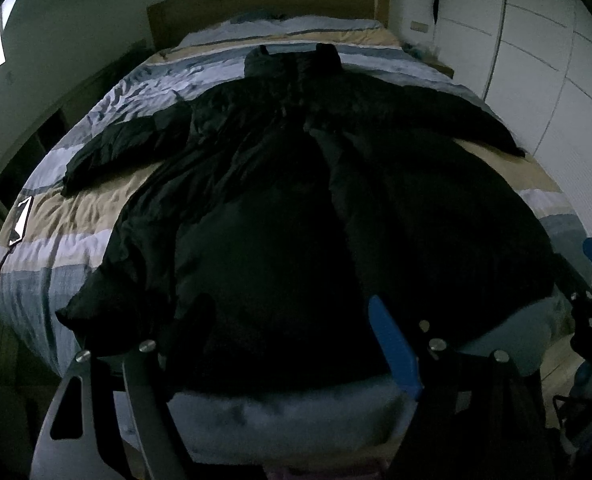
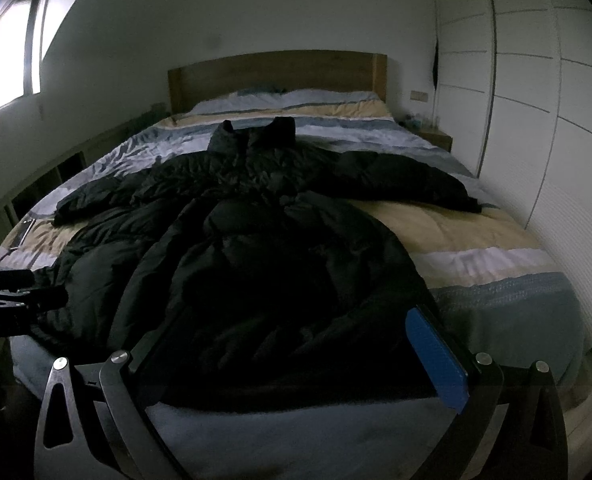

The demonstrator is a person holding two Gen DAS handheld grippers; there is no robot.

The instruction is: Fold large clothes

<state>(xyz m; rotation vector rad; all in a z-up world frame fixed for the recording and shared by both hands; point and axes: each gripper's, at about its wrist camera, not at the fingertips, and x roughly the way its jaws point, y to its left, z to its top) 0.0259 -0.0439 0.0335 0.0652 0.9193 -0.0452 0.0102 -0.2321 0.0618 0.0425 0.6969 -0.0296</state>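
Left wrist: my left gripper (image 1: 270, 344) released, jaws wide, nothing between, hanging over coat (image 1: 280, 200) hem at foot edge of bed (image 1: 48, 248). Black coat spread flat, collar toward headboard (image 1: 264, 4), sleeves out toward both side edges, probably laid out for folding. Phone (image 1: 20, 220) near left edge.

Right wrist: my right gripper (image 2: 292, 344) released too, straddling hem near foot edge, not pinching. Reads as pre-grasp.

The black coat's (image 1: 256, 208) near hem is lost in darkness.
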